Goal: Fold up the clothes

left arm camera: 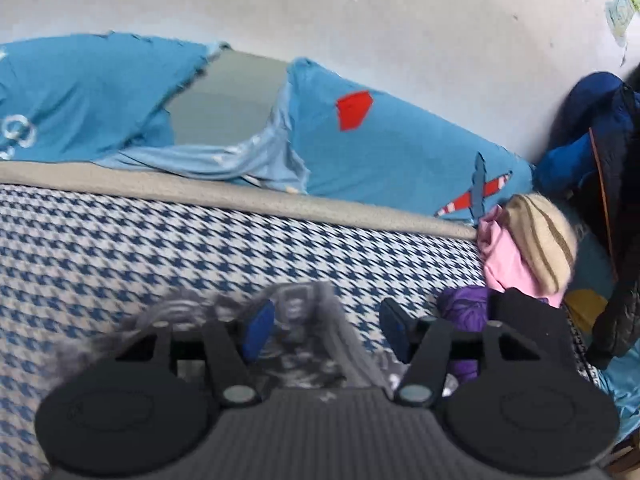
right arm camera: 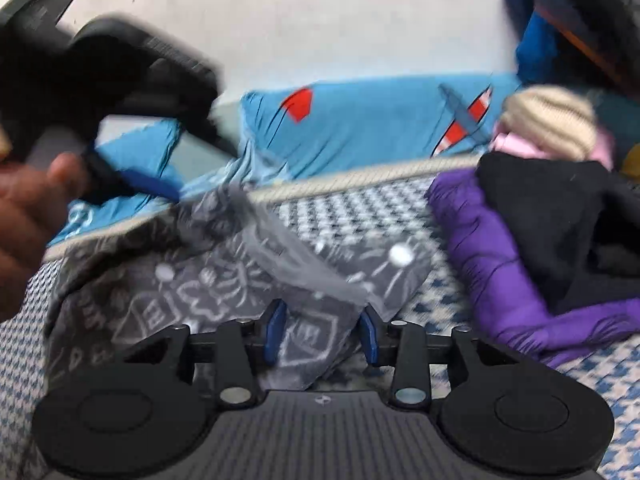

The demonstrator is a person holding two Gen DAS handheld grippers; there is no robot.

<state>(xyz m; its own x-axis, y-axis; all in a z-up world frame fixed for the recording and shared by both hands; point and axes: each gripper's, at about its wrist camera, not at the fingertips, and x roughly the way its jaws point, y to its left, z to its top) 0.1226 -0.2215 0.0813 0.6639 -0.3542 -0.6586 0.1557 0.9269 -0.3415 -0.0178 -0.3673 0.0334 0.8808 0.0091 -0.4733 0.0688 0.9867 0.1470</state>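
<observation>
the grey printed garment [right arm camera: 224,304] lies rumpled on the houndstooth bed [left arm camera: 120,248], beside a purple jacket [right arm camera: 492,256]. the left gripper [left arm camera: 326,330] and right gripper [right arm camera: 322,334] hover over it, jaws apart, gripping nothing. a fold seems just released; next calls for re-gripping an edge.

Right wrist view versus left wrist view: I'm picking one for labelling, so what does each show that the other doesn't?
Only the right wrist view shows the person's hand holding the left tongs, and the grey printed garment spread out with its white doodles.

Only the left wrist view shows the paper stuck on the wall and a wide stretch of houndstooth bedcover.

Both share the blue pillow with the red patch, the purple jacket, the striped beanie and grey fabric between open tongs.
</observation>
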